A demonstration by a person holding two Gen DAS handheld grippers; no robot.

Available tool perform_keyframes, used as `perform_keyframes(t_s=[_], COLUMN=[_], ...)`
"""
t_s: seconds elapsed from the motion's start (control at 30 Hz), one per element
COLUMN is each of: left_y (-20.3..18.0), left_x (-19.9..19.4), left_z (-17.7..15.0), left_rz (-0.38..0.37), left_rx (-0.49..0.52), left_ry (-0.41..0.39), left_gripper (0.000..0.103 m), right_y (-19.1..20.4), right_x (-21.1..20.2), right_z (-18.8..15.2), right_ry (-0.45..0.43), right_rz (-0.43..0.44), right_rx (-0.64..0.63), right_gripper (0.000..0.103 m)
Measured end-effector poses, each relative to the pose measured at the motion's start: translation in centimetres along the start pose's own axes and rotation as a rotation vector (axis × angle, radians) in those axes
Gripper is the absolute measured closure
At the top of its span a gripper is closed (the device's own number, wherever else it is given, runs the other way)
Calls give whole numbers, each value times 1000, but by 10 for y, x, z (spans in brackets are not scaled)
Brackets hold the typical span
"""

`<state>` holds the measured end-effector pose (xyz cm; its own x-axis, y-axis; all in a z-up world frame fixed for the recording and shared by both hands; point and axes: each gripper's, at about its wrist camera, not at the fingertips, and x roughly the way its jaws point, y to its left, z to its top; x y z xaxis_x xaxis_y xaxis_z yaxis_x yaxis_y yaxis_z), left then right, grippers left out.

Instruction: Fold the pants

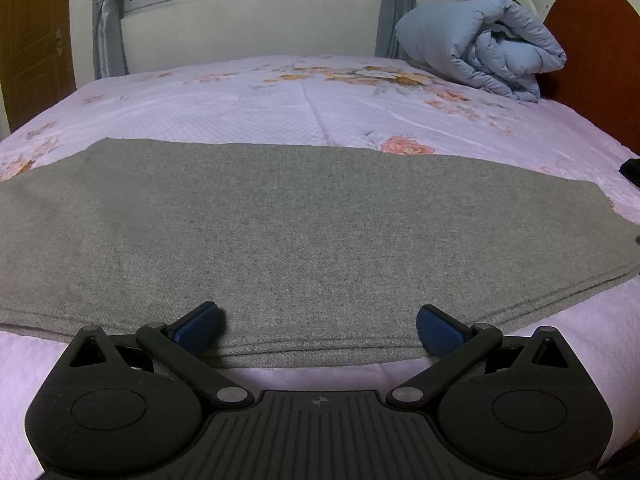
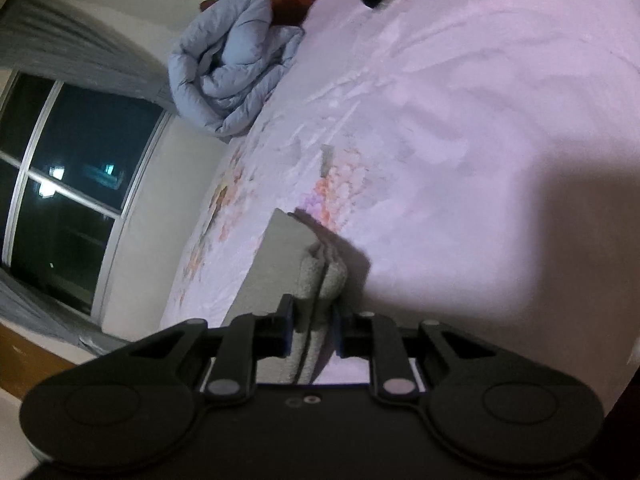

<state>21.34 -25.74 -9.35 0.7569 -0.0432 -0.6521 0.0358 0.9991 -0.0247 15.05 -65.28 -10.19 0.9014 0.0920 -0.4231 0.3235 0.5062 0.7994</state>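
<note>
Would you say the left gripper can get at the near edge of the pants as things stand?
Probably yes: the left gripper is open, its fingers astride the pants' near edge, with nothing in between.

No readable text, label, brand or number anywhere; only a small round emblem (image 1: 319,401) on the left gripper's body, no letters.

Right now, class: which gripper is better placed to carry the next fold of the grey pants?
Probably the right gripper: its jaws pinch an end of the pants. The left gripper is open, holding nothing.
</note>
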Motion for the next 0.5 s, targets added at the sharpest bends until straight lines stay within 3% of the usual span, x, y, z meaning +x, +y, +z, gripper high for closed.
perform_keyframes(t_s=[0.17,0.27,0.5], left_y=[1,0,-3], left_x=[-1,-1,-8], left_z=[1,2,5], left_rz=[-3,-2,8], left_rx=[8,13,-7], left_ry=[10,15,13], left_gripper=[0,0,0], right_y=[37,49,23], right_x=[-8,-8,-7], right_z=[2,4,-1], right_ry=[-23,-32,-21], right_rz=[28,33,-39], right_rx=[-119,-123,-54], right_gripper=[94,94,94])
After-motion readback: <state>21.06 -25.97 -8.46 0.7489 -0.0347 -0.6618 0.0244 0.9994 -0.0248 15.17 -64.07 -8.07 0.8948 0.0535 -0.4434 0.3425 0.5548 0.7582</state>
